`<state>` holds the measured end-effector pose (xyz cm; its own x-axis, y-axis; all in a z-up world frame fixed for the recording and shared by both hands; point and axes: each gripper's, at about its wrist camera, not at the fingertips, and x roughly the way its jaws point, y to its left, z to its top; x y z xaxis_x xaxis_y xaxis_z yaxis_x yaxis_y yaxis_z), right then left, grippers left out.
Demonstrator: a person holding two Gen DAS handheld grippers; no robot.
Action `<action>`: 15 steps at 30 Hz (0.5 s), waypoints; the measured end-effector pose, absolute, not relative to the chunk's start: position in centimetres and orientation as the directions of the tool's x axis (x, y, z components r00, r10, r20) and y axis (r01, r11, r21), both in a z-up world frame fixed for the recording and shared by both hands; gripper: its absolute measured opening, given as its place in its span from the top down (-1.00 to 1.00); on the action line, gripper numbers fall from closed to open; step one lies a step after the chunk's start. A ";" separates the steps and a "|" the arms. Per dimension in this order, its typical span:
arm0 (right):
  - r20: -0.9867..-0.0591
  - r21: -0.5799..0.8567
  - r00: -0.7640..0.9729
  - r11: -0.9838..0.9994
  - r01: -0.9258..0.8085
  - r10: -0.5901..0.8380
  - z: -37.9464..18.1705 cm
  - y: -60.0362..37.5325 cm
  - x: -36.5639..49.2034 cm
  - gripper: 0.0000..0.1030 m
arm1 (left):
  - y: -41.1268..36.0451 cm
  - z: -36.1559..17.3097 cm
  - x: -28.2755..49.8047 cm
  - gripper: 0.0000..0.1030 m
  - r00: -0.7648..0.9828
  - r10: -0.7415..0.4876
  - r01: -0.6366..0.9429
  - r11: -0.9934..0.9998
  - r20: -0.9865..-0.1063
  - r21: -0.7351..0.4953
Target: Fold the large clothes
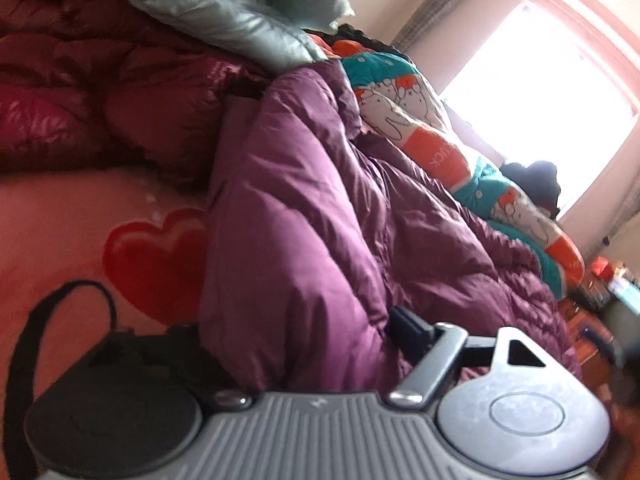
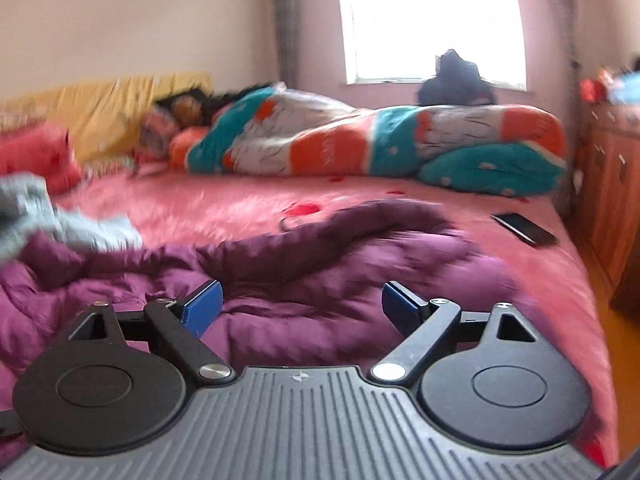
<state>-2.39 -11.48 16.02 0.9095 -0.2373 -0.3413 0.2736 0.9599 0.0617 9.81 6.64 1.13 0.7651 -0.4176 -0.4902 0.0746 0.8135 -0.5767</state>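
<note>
A purple down jacket (image 2: 304, 264) lies crumpled on the pink bed sheet (image 2: 200, 208). In the left wrist view a thick fold of the jacket (image 1: 304, 216) fills the space between the fingers of my left gripper (image 1: 292, 328). Its right blue pad (image 1: 406, 326) presses into the fabric, while the left finger is hidden behind the fold. In the right wrist view my right gripper (image 2: 302, 304) hangs just over the jacket's near part. Its blue pads (image 2: 204, 306) stand wide apart with nothing gripped between them.
A dark red puffer (image 1: 80, 92) and a silver-grey one (image 1: 224, 12) are piled to the left. A teal, orange and white quilt (image 2: 360, 140) lies along the far side. A black phone (image 2: 524, 229) rests near the bed's right edge, beside a wooden cabinet (image 2: 612, 184).
</note>
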 end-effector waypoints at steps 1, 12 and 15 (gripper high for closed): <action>-0.340 0.103 0.906 0.947 0.303 -0.253 16.3 -12.7 -4.3 -1.00 | 6.9 1.1 9.8 -0.51 0.769 -0.417 0.066 0.806 -0.485 -0.588; -0.440 0.749 0.897 0.531 0.397 -0.050 9.1 -27.5 -16.7 -1.00 | 5.8 0.8 10.0 -0.88 0.772 -0.394 0.078 0.837 -0.498 -0.542; -0.387 0.791 0.922 0.508 0.340 -0.016 8.0 -27.5 -15.4 -1.00 | 5.9 0.9 10.0 -0.86 0.770 -0.397 0.077 0.835 -0.499 -0.545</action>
<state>-15.39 -27.46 7.96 0.9221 -0.0156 -0.3867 0.3405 0.5077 0.7914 10.01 5.91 0.87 0.7704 -0.3966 -0.4991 0.0770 0.8351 -0.5447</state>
